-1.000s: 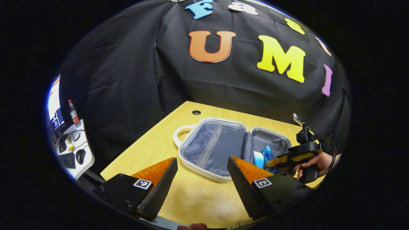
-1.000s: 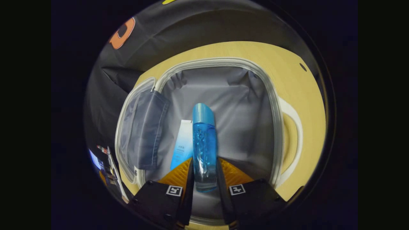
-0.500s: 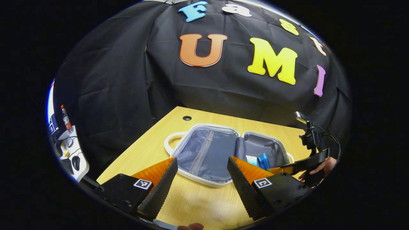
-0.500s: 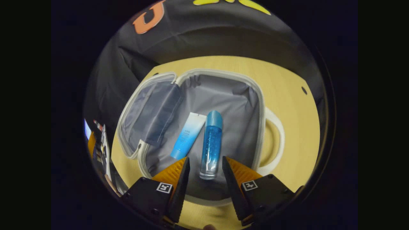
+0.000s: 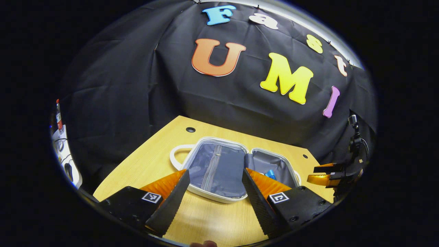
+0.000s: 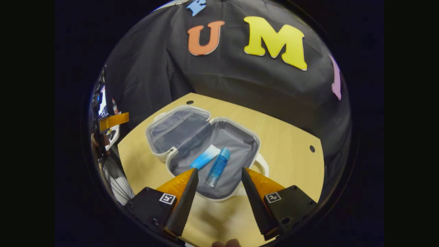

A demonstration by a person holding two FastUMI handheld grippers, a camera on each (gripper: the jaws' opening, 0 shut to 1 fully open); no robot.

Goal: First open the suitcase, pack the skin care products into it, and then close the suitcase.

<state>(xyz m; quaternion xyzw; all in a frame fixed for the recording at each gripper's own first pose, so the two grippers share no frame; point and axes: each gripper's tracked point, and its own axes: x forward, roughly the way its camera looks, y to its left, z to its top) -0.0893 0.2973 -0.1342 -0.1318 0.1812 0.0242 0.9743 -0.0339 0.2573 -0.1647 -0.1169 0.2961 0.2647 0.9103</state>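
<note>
**Two bottles lie in the open case, both tongs wide open**

A small white suitcase with a grey cloth lining [image 6: 192, 137] lies open and flat on the light wooden bench [image 6: 288, 144]. Its two halves sit side by side, and each has a white loop handle on its outer side.

In the right gripper view, a clear blue bottle with a blue cap [image 6: 217, 167] lies on its side in the nearer half of the case. A white and blue squeeze tube [image 6: 205, 161] lies just beside it, on its left. Both rest on the grey lining. The other half has a zip pocket [image 5: 213, 167] and nothing on top of it.

The right gripper [image 6: 216, 192] hangs above the near edge of the bench, just in front of the case. Its two fingers are spread wide apart and hold nothing. The bottom of the bottle shows between them, farther off.

The left gripper [image 5: 214, 192] also hangs above the near edge of the bench. Its fingers are spread wide and hold nothing. One finger [image 5: 260, 185] hides part of the case, so only the blue cap peeks out behind it.

The bench has small round holes [image 5: 190, 129] near its far corners. A side desk with a computer mouse [image 5: 67, 168] stands off to the left.
</note>
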